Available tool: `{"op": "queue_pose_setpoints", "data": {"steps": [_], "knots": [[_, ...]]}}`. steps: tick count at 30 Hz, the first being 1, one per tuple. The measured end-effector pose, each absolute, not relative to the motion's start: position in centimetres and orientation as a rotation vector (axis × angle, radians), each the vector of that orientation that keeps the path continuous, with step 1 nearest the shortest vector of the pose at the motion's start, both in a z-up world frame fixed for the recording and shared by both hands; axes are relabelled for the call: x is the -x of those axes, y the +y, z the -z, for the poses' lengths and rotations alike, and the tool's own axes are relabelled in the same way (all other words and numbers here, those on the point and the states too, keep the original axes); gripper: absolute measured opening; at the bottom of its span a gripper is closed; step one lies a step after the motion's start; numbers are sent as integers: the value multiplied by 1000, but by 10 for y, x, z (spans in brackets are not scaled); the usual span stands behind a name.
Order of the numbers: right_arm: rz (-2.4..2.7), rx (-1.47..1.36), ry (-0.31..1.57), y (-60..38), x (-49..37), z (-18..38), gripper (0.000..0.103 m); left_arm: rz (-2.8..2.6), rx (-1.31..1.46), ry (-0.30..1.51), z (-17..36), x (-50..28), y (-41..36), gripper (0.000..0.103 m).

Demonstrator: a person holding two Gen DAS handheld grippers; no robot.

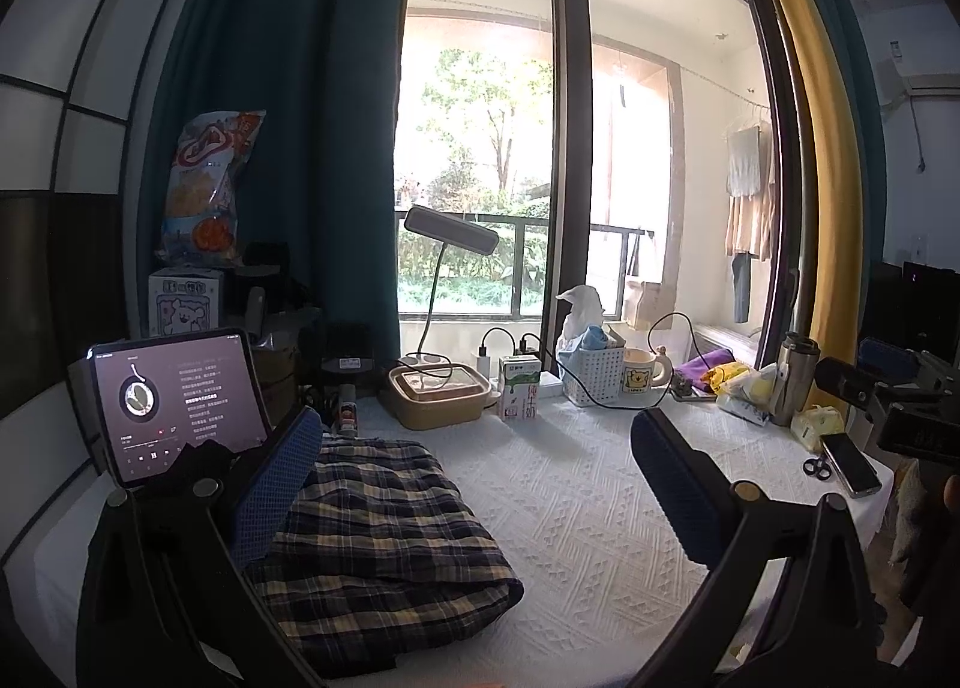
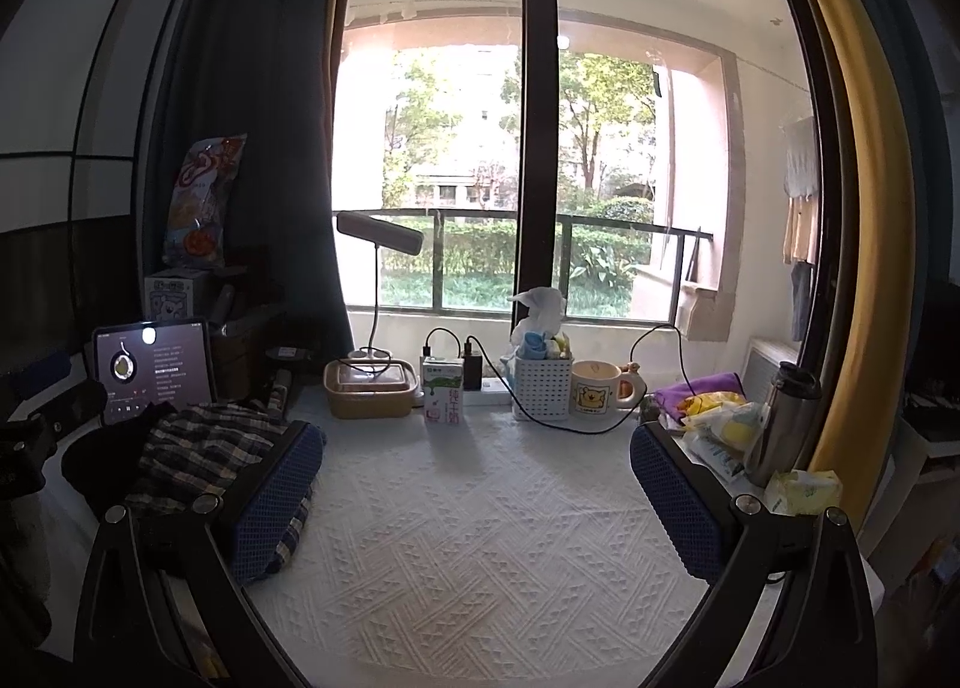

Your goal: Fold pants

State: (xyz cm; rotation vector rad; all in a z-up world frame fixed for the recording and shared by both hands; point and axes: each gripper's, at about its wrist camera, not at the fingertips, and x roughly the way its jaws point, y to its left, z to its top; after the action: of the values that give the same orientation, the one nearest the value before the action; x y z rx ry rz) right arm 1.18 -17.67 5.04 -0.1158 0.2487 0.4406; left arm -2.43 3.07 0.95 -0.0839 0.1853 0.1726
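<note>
Left tongs (image 1: 480, 478): wide apart, holding nothing; they hang over the table.
Right tongs (image 2: 480, 484): wide apart as well, empty, facing the window.
Pants (image 1: 384, 544): plaid, already a folded bundle on the cloth, against the left tongs' left finger (image 1: 279, 487); in the right view they lie just beyond that tool's left finger, at the table's left end.
Progress: judging by the compact bundle, the fold looks near finished or finished.
Risk, snag: the left finger sits at the bundle's edge; a sideways pull could drag the top layer and undo the fold.
Risk, tablet (image 1: 180, 406): it leans just behind the pants; a push on the bundle away from the tongs could tip it.
Risk, clutter: carton (image 2: 443, 397), mug (image 2: 600, 393) and flask (image 2: 780, 424) stand ahead of the right tongs; a wide sweep could knock them.
Risk, cable (image 2: 600, 429): it trails over the cloth ahead and could catch a finger.
Surface: white textured cloth (image 2: 480, 556), bare between the fingers.
Room: big window, dark curtain left, yellow curtain right, balcony and trees beyond.
</note>
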Motion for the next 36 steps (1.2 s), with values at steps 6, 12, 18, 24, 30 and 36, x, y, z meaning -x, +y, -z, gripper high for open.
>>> {"op": "queue_pose_setpoints", "data": {"steps": [6,12,18,24,30,36], "knots": [[-442,120,253,-175,-12,-50,103,-169,86,192,-7,23,31,102],[-446,128,255,-172,-12,-50,103,-168,90,192,-7,24,31,102],[-448,127,256,-172,-12,-50,103,-169,89,194,-7,23,31,102],[-447,126,256,-172,-12,-50,103,-167,86,194,-7,23,30,102],[-447,126,257,-173,-13,-50,103,-164,78,193,-8,22,29,102],[-444,125,258,-173,-12,-51,103,-165,79,193,-9,22,29,102]]}}
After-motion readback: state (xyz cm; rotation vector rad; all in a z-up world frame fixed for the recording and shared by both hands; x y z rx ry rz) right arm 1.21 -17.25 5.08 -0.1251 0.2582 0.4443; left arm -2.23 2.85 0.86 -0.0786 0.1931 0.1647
